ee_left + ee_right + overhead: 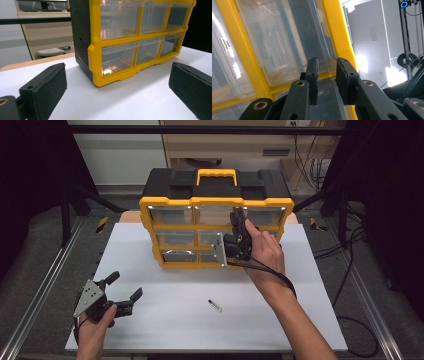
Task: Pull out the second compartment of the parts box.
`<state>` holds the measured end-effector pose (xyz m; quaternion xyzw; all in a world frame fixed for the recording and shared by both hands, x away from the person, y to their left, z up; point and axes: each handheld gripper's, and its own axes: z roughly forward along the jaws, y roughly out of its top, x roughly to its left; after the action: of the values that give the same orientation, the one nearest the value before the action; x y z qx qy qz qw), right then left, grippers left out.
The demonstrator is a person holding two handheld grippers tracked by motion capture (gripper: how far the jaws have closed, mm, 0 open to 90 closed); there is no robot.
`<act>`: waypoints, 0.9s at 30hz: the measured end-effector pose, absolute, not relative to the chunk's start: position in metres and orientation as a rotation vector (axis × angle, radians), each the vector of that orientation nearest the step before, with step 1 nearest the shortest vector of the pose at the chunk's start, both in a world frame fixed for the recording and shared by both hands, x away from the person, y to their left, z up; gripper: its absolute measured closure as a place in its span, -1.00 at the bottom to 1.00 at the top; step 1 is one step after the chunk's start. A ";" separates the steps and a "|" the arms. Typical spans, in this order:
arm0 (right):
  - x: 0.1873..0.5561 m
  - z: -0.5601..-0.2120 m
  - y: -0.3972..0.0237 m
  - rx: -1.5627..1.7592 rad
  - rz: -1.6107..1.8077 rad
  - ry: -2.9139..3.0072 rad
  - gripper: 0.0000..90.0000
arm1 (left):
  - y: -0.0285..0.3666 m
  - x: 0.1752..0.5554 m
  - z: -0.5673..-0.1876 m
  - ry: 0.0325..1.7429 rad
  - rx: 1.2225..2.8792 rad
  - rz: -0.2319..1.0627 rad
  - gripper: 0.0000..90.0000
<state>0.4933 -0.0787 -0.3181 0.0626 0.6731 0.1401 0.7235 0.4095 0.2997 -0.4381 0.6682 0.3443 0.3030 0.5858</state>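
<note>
Now right tool (239, 222) at yellow drawer box (150, 217) standing at back of white worktop (280, 320), pads nearly together on lip of clear drawer (287, 42) in middle row, right side. Squeeze lip firm, pull straight out, slow, so box not tip. Left tool (123, 290) wide open, holding nothing, resting near front left. Small pen-like thing (215, 305) lies loose. No words or labels readable.

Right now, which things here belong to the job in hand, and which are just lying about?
In the job:
- yellow drawer organizer
- its clear drawers
- right hand-held gripper, jaws narrowed at a drawer front

Lying about:
- small pen-like stick on the white table
- left hand-held gripper, open, resting
</note>
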 end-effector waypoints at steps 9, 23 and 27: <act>0.494 -0.319 -0.078 0.141 0.284 1.474 0.67 | 0.298 0.410 -0.438 0.800 1.569 0.705 -0.96; 0.495 -0.321 -0.074 0.141 0.231 1.441 0.74 | 0.298 0.410 -0.438 0.804 1.574 0.718 -0.96; 0.495 -0.321 -0.073 0.140 0.216 1.436 0.77 | 0.299 0.410 -0.438 0.805 1.573 0.717 -0.96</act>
<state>0.4946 -0.0727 -0.3209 0.0639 0.6561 0.0988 0.7454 0.4100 0.2987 -0.4381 0.6727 0.3443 0.3064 0.5788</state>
